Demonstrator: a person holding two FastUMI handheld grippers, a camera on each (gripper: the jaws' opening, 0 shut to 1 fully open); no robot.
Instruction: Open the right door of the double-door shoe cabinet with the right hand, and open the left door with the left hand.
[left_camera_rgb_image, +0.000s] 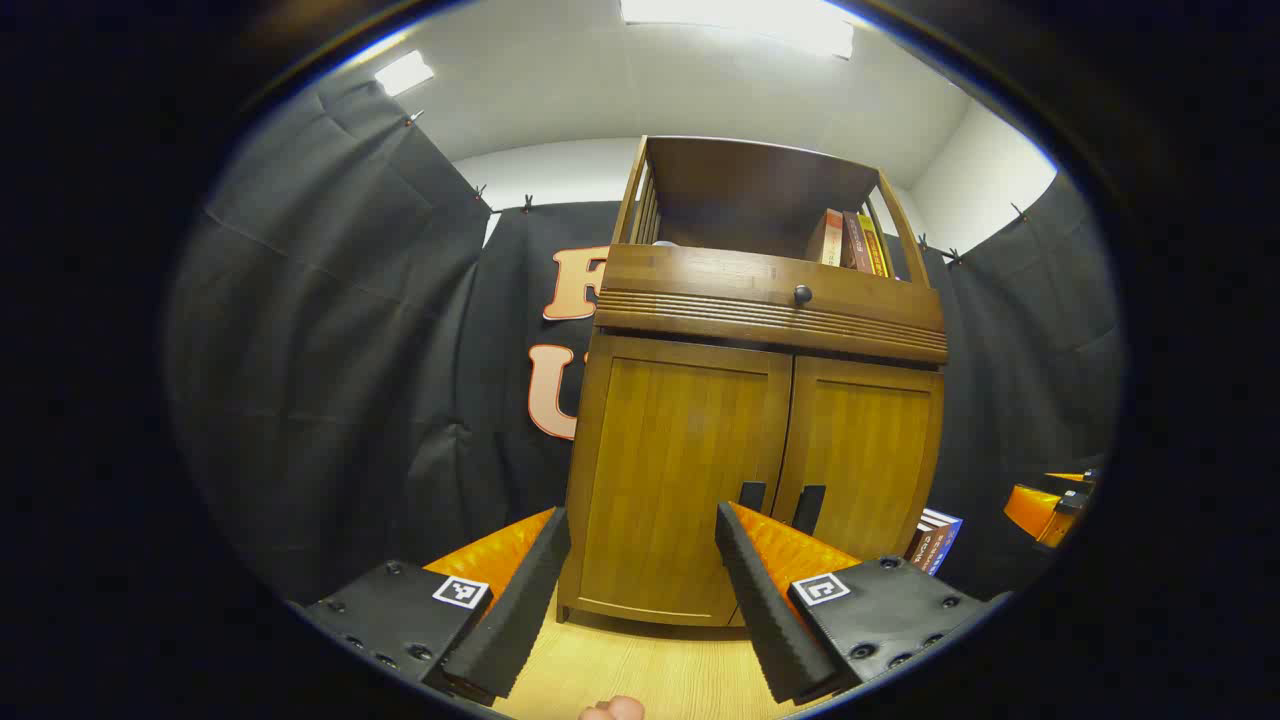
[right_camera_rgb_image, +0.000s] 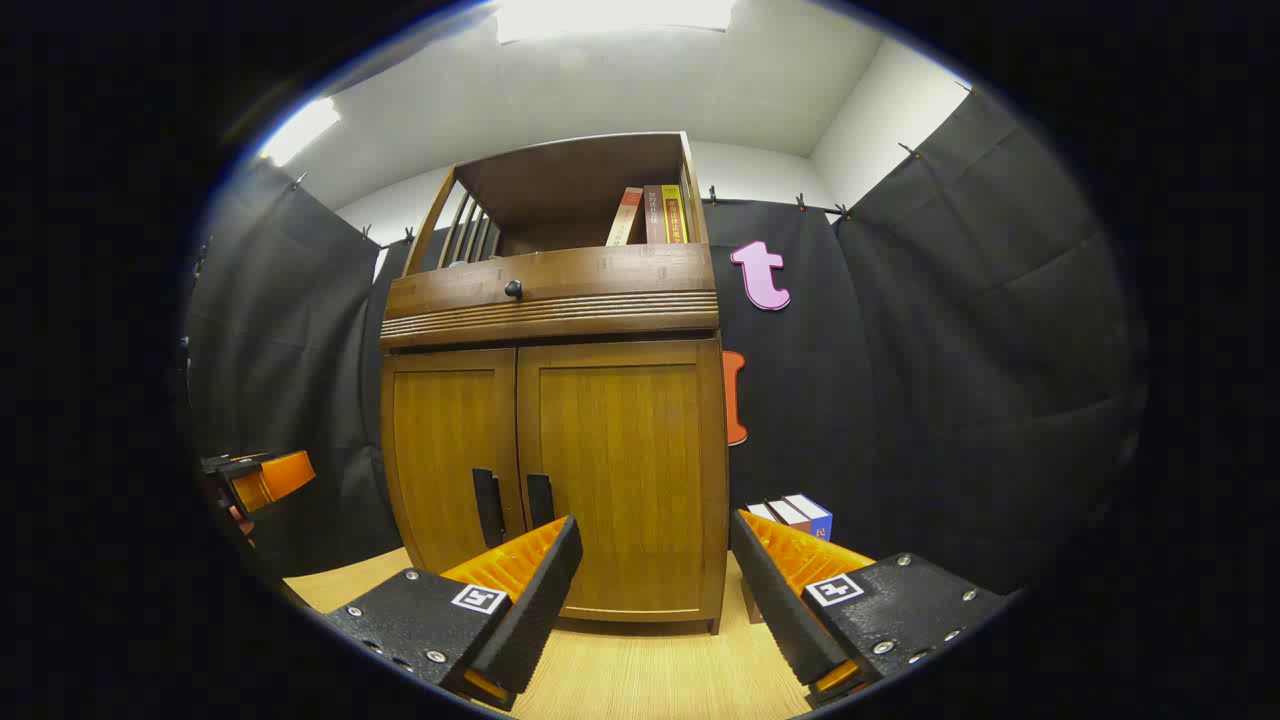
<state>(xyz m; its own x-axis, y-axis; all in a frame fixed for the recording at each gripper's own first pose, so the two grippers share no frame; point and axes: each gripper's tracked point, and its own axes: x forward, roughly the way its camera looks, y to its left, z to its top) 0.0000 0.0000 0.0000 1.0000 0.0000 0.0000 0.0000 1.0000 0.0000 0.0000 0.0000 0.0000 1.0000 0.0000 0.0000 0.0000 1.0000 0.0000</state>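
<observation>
A brown wooden shoe cabinet (left_camera_rgb_image: 760, 350) (right_camera_rgb_image: 555, 300) stands ahead on a light wood floor, both doors closed. The left door (left_camera_rgb_image: 675, 470) (right_camera_rgb_image: 445, 450) and right door (left_camera_rgb_image: 865, 450) (right_camera_rgb_image: 625, 470) each carry a dark vertical handle by the centre seam: left handle (left_camera_rgb_image: 752, 495) (right_camera_rgb_image: 487, 507), right handle (left_camera_rgb_image: 808, 508) (right_camera_rgb_image: 540, 500). My left gripper (left_camera_rgb_image: 640, 525) is open, low in front of the left door, some way off. My right gripper (right_camera_rgb_image: 655, 535) is open before the right door, also apart from it. The left gripper (right_camera_rgb_image: 262, 478) shows at the left edge of the right gripper view.
Above the doors is a drawer with a round knob (left_camera_rgb_image: 802, 294) (right_camera_rgb_image: 513, 289), and an open shelf holds books (left_camera_rgb_image: 850, 242) (right_camera_rgb_image: 650, 215). More books (left_camera_rgb_image: 935, 538) (right_camera_rgb_image: 795, 515) stand on the floor right of the cabinet. Black cloth walls surround it.
</observation>
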